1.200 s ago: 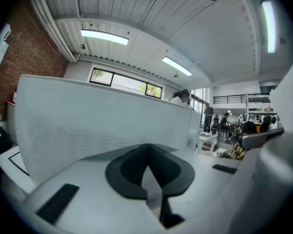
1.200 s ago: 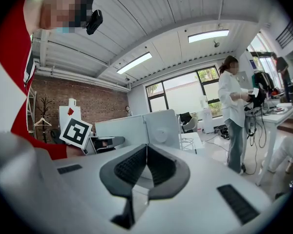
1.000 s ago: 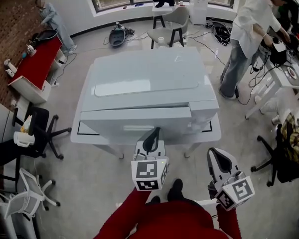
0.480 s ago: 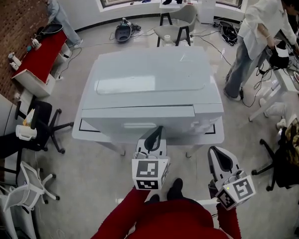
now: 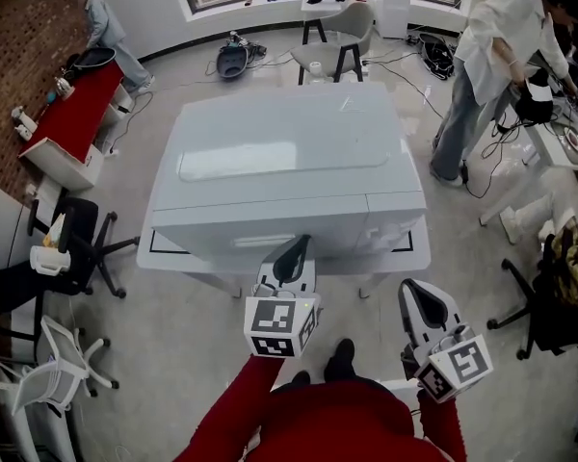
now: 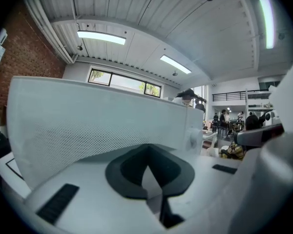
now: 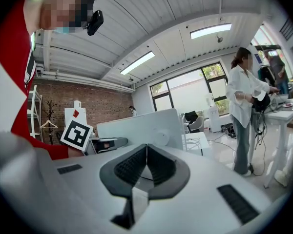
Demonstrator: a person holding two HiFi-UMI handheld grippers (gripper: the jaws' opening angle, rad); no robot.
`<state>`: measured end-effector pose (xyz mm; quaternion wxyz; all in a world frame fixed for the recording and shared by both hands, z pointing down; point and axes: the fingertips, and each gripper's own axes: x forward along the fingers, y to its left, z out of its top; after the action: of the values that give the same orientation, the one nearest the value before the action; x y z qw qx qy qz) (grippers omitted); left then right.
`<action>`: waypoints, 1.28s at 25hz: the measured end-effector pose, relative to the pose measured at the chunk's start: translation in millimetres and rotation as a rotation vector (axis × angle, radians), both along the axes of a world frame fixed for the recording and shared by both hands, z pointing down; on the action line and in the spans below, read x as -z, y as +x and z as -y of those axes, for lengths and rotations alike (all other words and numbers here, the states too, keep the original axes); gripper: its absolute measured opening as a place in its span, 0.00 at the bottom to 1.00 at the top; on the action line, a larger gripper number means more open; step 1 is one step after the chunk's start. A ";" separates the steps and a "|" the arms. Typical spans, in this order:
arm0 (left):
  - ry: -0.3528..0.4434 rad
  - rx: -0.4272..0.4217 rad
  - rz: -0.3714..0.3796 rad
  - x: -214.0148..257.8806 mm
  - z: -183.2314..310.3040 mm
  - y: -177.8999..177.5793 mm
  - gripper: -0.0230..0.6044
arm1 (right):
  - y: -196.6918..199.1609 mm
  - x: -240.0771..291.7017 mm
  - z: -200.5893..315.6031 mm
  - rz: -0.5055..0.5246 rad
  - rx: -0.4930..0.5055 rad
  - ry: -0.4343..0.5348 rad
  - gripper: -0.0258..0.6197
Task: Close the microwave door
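Observation:
A big white microwave [image 5: 284,157] stands on a white table [image 5: 149,258]. Its door [image 5: 260,231] lies flat against the front, level with the control panel [image 5: 395,215]. My left gripper [image 5: 293,249] is shut with nothing between its jaws, and its tip is at the lower middle of the door. In the left gripper view the door's dotted window [image 6: 88,126] fills the space just beyond the left gripper [image 6: 147,167]. My right gripper [image 5: 417,298] hangs shut and empty, below and right of the table. The right gripper [image 7: 146,152] looks at the microwave [image 7: 141,126] from the side.
A person in white [image 5: 496,61] works at a desk [image 5: 568,142] to the right. Office chairs stand at the left [image 5: 72,243] and right [image 5: 549,306]. A red table [image 5: 72,109] is at the far left, and a grey chair [image 5: 332,46] is behind the microwave.
The head view has shifted a little. Both grippers stay where they were, still shut. The door's position looks unchanged.

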<state>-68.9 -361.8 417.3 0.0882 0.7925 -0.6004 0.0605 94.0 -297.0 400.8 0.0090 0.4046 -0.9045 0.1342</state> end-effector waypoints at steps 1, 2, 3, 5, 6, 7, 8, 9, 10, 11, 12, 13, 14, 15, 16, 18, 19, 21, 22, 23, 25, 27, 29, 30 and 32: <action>0.008 -0.035 -0.020 2.5 -3.2 2.1 0.05 | 0.6 0.3 -1.3 0.002 -0.001 0.002 0.06; 0.022 -0.079 -0.045 6.9 -8.1 6.3 0.05 | 1.7 0.7 -2.1 0.002 -0.001 0.005 0.06; 0.039 -0.127 -0.070 12.1 -13.8 12.0 0.05 | 3.4 1.6 -2.4 0.001 -0.001 0.009 0.06; 0.070 -0.212 -0.102 22.1 -26.1 23.9 0.05 | 6.5 4.8 -2.8 0.004 0.000 0.021 0.06; 0.085 -0.249 -0.106 26.4 -32.7 29.2 0.05 | 6.9 7.6 -3.5 0.011 0.004 0.030 0.06; 0.099 -0.282 -0.105 30.3 -39.7 33.5 0.05 | 5.8 11.8 -4.7 0.024 0.009 0.043 0.06; 0.112 -0.309 -0.102 34.0 -46.7 36.6 0.05 | 3.8 15.8 -6.3 0.038 0.016 0.054 0.06; 0.124 -0.329 -0.096 37.8 -53.2 38.8 0.05 | 2.5 17.0 -8.1 0.039 0.019 0.058 0.06; 0.140 -0.342 -0.092 42.2 -59.0 40.4 0.05 | 2.2 15.4 -9.9 0.029 0.019 0.056 0.06; 0.160 -0.350 -0.093 47.6 -63.7 42.2 0.05 | 2.0 13.5 -11.6 0.018 0.019 0.054 0.06; 0.177 -0.355 -0.095 52.6 -67.7 43.8 0.05 | 1.3 12.8 -12.9 0.012 0.022 0.055 0.06; 0.181 -0.360 -0.088 54.0 -71.5 44.4 0.05 | 0.2 12.9 -14.0 0.009 0.026 0.059 0.06; 0.172 -0.365 -0.071 51.8 -75.1 43.7 0.05 | -1.1 13.4 -15.0 0.010 0.030 0.062 0.06; 0.164 -0.368 -0.057 49.5 -78.3 42.7 0.05 | -2.4 14.3 -15.9 0.013 0.032 0.066 0.06; 0.163 -0.369 -0.048 48.6 -80.6 41.7 0.05 | -3.6 15.4 -16.6 0.014 0.035 0.072 0.06; 0.171 -0.367 -0.043 49.6 -83.8 39.8 0.05 | -5.6 18.1 -17.9 0.016 0.042 0.093 0.06; 0.171 -0.366 -0.045 50.2 -85.1 38.5 0.05 | -6.9 21.1 -18.3 0.021 0.045 0.110 0.06; 0.169 -0.363 -0.052 52.4 -87.7 35.5 0.05 | -10.9 32.9 -18.6 0.043 0.052 0.167 0.06; 0.172 -0.363 -0.051 54.5 -89.3 34.2 0.05 | -12.8 38.3 -19.5 0.050 0.057 0.192 0.06; 0.179 -0.365 -0.044 57.0 -91.4 33.2 0.05 | -14.5 41.8 -21.1 0.052 0.062 0.207 0.06; 0.202 -0.371 -0.030 64.2 -96.3 33.0 0.05 | -16.7 46.5 -26.4 0.046 0.071 0.220 0.06; 0.230 -0.363 -0.056 75.2 -100.9 34.9 0.05 | -17.2 49.7 -32.5 0.040 0.073 0.228 0.06; 0.233 -0.350 -0.081 79.0 -105.9 34.6 0.05 | -16.3 50.3 -38.3 0.038 0.070 0.225 0.06; 0.229 -0.346 -0.086 78.4 -108.5 33.4 0.05 | -15.8 49.7 -40.8 0.037 0.067 0.220 0.06; 0.219 -0.338 -0.098 76.3 -113.1 30.9 0.05 | -15.6 48.3 -44.9 0.040 0.062 0.211 0.06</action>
<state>-38.0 -248.7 340.9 0.0193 0.8887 -0.4571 -0.0297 78.4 -252.1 352.5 -0.0474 0.3726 -0.9257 0.0459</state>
